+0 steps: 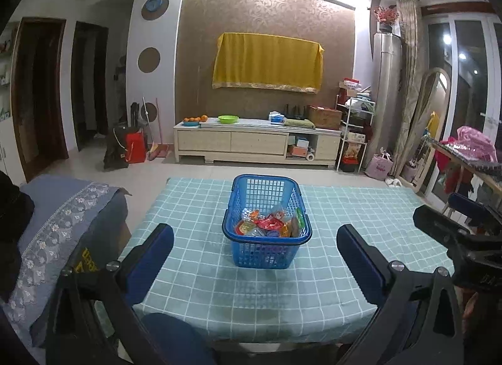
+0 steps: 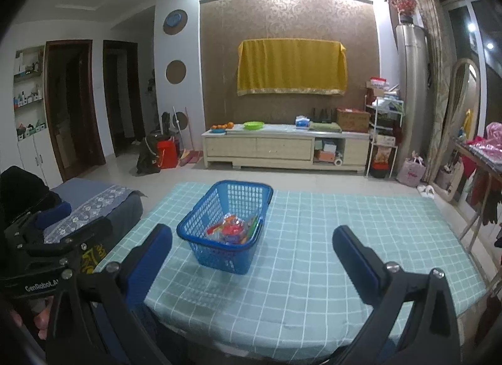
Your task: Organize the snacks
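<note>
On a surface (image 1: 194, 296) covered with a teal checked cloth, a blue basket (image 1: 266, 224) stands alone near the middle, with colourful snacks (image 1: 266, 224) lying loose in its bottom. Both grippers are held low at the near edge, well apart from the basket and pointing toward it. The left gripper (image 1: 254, 258) is spread wide and holds nothing; the right gripper (image 2: 252, 260) is likewise spread wide and empty, with the basket ahead and to its left. Likely risks: the light basket may slide or tip if a finger catches its rim, and the crinkly packets may slip from a shallow pinch.
</note>
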`<state>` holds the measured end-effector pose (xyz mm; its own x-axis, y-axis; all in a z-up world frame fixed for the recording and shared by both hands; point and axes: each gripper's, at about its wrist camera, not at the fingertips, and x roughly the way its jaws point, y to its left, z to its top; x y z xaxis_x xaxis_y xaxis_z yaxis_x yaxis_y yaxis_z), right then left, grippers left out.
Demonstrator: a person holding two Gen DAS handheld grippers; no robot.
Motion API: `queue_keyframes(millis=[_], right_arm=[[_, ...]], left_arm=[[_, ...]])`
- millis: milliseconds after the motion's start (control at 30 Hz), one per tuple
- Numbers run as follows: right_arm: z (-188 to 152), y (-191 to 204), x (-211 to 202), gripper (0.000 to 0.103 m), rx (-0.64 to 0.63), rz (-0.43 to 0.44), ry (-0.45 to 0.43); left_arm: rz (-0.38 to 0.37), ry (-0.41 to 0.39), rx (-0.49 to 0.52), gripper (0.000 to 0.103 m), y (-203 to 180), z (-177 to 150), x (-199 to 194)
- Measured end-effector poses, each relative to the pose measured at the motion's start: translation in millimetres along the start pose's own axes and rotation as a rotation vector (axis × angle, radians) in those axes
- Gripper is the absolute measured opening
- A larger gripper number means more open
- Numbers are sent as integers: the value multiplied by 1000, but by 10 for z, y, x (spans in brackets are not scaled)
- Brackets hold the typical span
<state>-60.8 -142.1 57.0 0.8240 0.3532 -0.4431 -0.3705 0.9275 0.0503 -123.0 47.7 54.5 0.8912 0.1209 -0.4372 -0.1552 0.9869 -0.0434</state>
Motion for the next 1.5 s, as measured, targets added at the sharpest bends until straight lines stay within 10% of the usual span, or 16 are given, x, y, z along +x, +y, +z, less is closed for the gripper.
queue_keyframes(millis=[1500], right_arm=[[-81,53,-255,103,3,33,6]], left_arm=[[-46,-11,47,103,-100,-58,-156]])
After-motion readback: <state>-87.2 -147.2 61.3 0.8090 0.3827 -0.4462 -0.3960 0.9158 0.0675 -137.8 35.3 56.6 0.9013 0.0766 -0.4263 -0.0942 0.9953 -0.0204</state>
